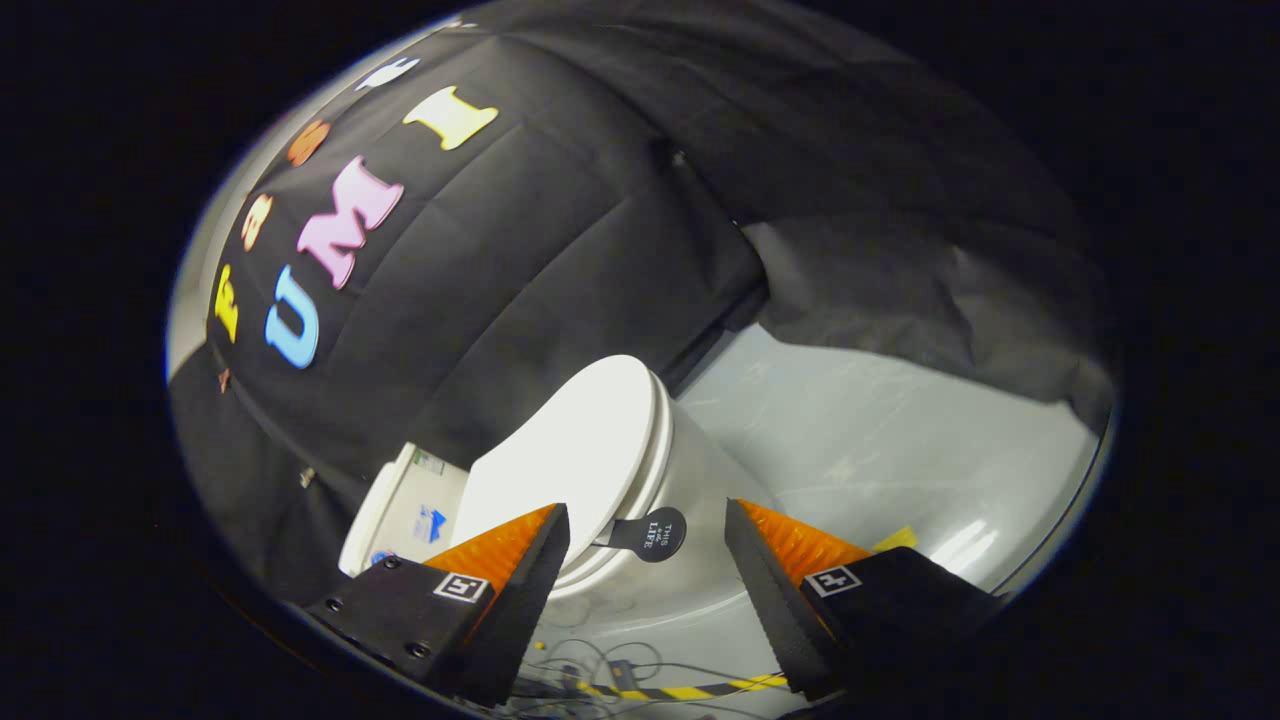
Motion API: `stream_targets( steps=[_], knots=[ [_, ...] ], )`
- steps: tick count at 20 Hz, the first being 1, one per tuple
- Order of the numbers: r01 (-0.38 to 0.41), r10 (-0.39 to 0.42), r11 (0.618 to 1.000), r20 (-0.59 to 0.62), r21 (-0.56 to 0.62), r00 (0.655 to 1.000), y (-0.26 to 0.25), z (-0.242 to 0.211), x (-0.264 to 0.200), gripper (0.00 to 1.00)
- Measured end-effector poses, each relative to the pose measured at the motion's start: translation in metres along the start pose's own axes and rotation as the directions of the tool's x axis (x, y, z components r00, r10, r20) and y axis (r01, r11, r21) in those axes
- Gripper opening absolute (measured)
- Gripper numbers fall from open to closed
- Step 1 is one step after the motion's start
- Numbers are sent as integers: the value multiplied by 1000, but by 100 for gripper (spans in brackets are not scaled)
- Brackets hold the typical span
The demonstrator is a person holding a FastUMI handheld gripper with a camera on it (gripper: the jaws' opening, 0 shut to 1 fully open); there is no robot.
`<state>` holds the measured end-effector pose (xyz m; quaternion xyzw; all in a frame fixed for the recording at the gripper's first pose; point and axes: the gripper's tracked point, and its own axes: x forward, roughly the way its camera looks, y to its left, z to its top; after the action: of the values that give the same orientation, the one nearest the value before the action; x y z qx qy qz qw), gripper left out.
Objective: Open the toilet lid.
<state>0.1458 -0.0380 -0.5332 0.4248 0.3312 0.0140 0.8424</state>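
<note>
Right now your view takes in the black cloth wall (560, 250) of the booth, draped across everything beyond the fingers; below it the pale grey floor (900, 440) spreads out to one side, glossy and scuffed, with a second dark cloth (930, 300) slumped along its far edge. You are looking at the white toilet (690, 500) tilted in the picture, just ahead of your fingertips; its cistern (400, 510) sits behind, against the wall cloth, carrying a couple of small stickers. You can see the toilet lid (570, 450) lying shut on the seat, its smooth oval top facing you and its rim stacked flush on the seat edge. Your gripper (647, 522) hangs with its jaws spread wide and holding nothing; one finger overlaps the near edge of the lid in the picture, though you cannot tell whether it touches; the other stands apart over the floor. Between your fingers a small dark round tab (652, 534) juts out from under the lid's front edge; it carries tiny print. Beneath the fingers, thin cables (590, 665) and a strip of yellow-and-black tape (690, 690) lie on the floor.
</note>
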Motion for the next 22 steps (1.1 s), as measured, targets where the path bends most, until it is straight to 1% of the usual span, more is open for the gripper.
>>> stream_targets(
  steps=[3, 7, 9, 11, 12, 13, 14, 15, 17, 20, 22],
  knots=[
    [-3, 14, 990, -76, 140, 997, -16, -12, 19, 99],
    [-21, 57, 969, -136, 248, 989, -21, -26, 42, 98],
    [-64, 109, 948, -127, 313, 986, -15, -24, 48, 94],
    [-66, 130, 927, -151, 369, 980, -12, -29, 57, 63],
    [-88, 167, 898, -149, 431, 975, -6, -24, 54, 48],
    [-100, 188, 884, -150, 457, 971, -6, -20, 54, 33],
    [-82, 180, 868, -157, 490, 971, -9, -25, 66, 18],
    [-89, 188, 869, -158, 486, 969, -9, -19, 56, 8],
    [-91, 181, 889, -163, 448, 970, -1, -27, 54, 8],
    [-62, 142, 912, -169, 405, 975, 5, -24, 55, 8],
    [-38, 113, 927, -182, 373, 977, 9, -24, 53, 6]
  ],
)
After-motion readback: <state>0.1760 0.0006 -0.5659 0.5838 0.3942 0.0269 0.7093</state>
